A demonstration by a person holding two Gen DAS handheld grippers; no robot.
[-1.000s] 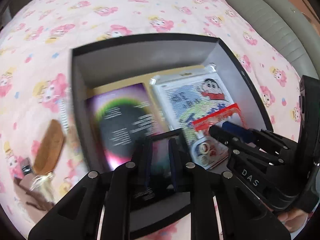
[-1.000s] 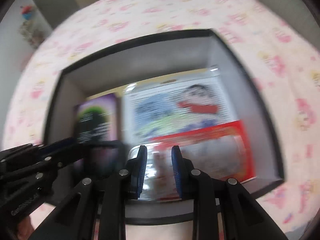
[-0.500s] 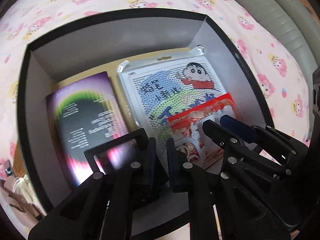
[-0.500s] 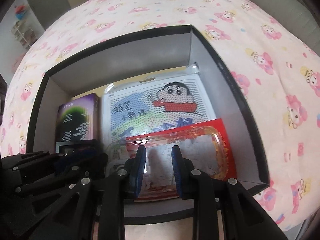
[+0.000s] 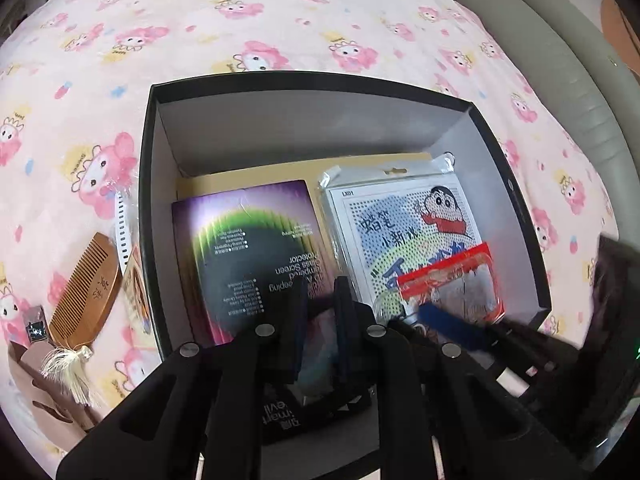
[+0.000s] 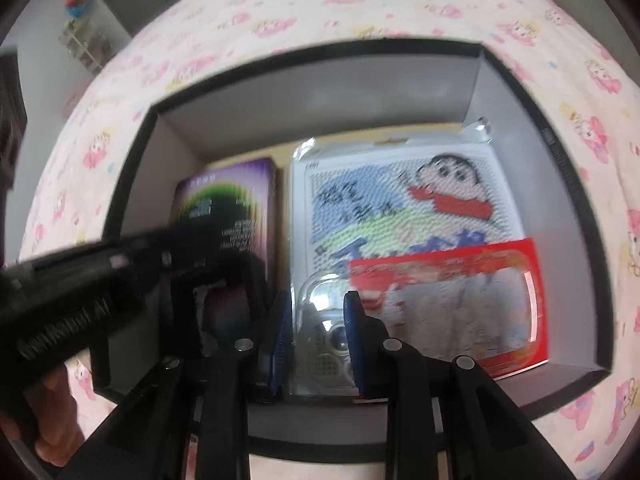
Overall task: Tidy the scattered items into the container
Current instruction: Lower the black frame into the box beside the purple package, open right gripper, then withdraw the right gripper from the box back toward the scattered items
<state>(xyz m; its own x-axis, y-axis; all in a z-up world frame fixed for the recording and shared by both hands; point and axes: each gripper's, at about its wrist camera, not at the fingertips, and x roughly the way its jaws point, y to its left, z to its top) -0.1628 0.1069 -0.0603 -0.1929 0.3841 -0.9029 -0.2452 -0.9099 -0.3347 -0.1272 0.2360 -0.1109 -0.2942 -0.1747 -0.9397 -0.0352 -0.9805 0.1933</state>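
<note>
Nearby, comb [image 5: 86, 284] (outside box [image 5: 312, 80]).

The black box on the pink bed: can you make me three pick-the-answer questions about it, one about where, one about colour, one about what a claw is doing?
1. Where is the brown wooden comb?
A. inside the black cardboard box
B. on the pink cartoon bedsheet, outside the box
C. in a claw

2. What colour is the cartoon boy's shirt on the bead-art packet?
A. green
B. red
C. yellow

3. The left claw is:
A. clamping the comb
B. out of view
C. open over the box

Answers: B, the comb lies on the sheet; B, the shirt is red; C, its jaws stand apart, gripping nothing.
</note>
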